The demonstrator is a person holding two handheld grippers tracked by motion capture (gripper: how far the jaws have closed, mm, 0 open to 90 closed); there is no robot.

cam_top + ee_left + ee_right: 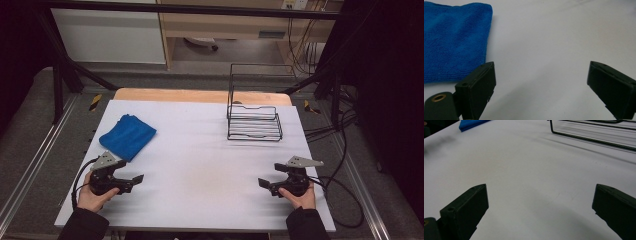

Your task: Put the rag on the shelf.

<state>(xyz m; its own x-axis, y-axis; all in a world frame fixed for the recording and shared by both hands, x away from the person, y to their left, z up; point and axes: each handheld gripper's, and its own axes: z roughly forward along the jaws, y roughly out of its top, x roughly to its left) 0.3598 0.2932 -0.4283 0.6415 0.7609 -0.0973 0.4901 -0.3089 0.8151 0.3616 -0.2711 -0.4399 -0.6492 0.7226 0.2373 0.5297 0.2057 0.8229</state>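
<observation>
A: Where do the two grippers stand?

B: The left gripper (134, 181) rests low over the near left part of the white table (200, 165), held in the person's left hand (95, 196). The right gripper (265, 184) rests near the right edge, in the right hand (300, 196). Both point inward, toward each other, well apart.

A: State of the jaws?

B: Both pairs stand wide apart, with bare table between them.

A: And the cloth?

B: The blue cloth (127, 136), folded, lies flat on the table's left side, just beyond the left gripper (541, 82). In the left gripper view the cloth (454, 40) sits beside the left jaw, not between the jaws.

A: Other items?

B: A black wire rack (254, 122) stands at the far right of the table, well apart from the right gripper (540, 205).
</observation>
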